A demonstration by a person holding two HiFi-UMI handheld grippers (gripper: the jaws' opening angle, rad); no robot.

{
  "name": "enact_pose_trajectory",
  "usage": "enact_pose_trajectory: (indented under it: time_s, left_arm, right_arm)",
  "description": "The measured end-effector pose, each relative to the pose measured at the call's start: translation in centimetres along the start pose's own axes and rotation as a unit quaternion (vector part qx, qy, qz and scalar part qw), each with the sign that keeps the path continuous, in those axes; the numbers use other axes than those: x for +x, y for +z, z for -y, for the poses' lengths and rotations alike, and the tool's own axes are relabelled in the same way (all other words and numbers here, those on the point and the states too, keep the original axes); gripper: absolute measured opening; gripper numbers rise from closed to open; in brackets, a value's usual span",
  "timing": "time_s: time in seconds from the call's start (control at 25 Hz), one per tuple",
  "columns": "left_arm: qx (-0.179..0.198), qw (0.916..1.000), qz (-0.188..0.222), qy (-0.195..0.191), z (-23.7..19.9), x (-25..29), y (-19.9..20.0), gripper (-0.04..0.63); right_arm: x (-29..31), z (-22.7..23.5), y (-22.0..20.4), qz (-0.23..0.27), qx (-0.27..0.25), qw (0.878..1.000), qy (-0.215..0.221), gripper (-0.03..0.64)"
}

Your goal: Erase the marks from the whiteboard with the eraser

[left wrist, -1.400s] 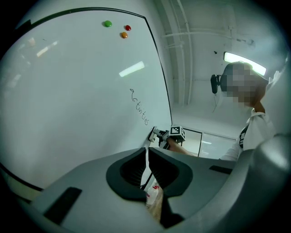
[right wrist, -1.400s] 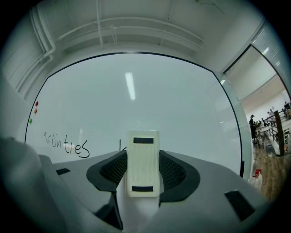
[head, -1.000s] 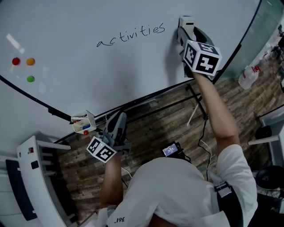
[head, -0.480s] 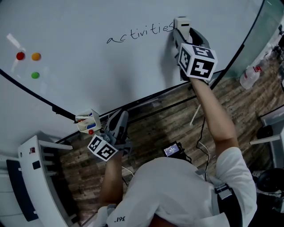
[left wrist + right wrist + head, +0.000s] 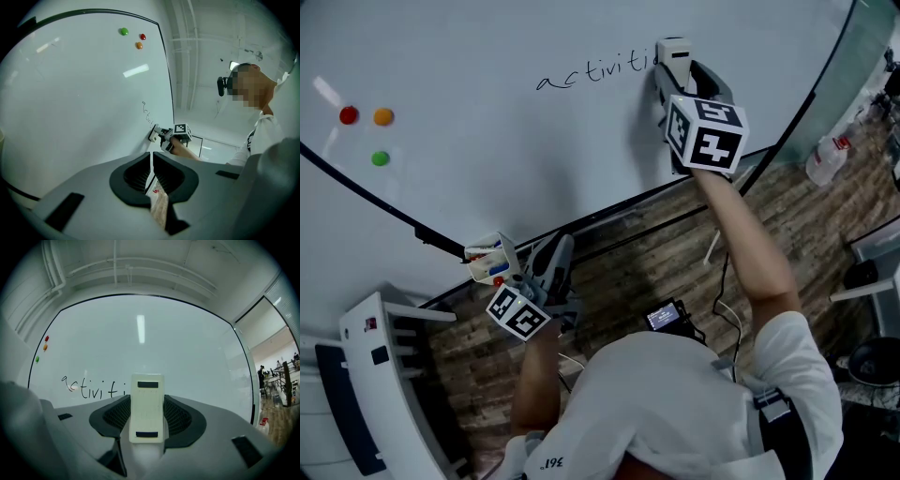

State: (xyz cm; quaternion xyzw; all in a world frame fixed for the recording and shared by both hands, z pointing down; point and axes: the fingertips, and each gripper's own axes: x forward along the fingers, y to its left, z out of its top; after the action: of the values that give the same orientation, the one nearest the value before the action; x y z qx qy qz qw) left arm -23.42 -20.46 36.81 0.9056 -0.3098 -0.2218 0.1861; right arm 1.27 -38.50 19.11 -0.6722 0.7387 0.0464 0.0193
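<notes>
At upper centre of the head view, the right gripper [image 5: 671, 80] clamps the eraser [image 5: 674, 52] flat on the whiteboard [image 5: 487, 178], at the right end of the handwritten word [image 5: 591, 75]; seemingly set to sweep leftward. Lower left, the left gripper [image 5: 553, 255] hangs clear of the board; jaws together, empty.

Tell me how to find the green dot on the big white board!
Start at the big whiteboard and find the handwritten word on it. Far to the left of that word, three small round magnets sit close together. The green magnet is the lowest one, under the red magnet and the orange magnet, which sit side by side.
</notes>
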Motion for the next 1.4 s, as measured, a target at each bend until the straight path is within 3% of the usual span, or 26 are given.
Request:
enact_pose_trajectory:
  time_s: [0.36,1.4]
  left_arm:
    - [-0.002,1.0,-0.005,-0.004,-0.1,-1.0,0.1,0.008]
    - [-0.001,1.0,0.009,0.003,-1.0,-4.4,1.5,0.008]
  right_arm:
    - [-0.4,-4.7,0.2,0.004,-0.017,1.0,0.022,0.239]
    - [-0.8,-9.1,0.2,-0.001,-0.014,1.0,0.012,0.239]
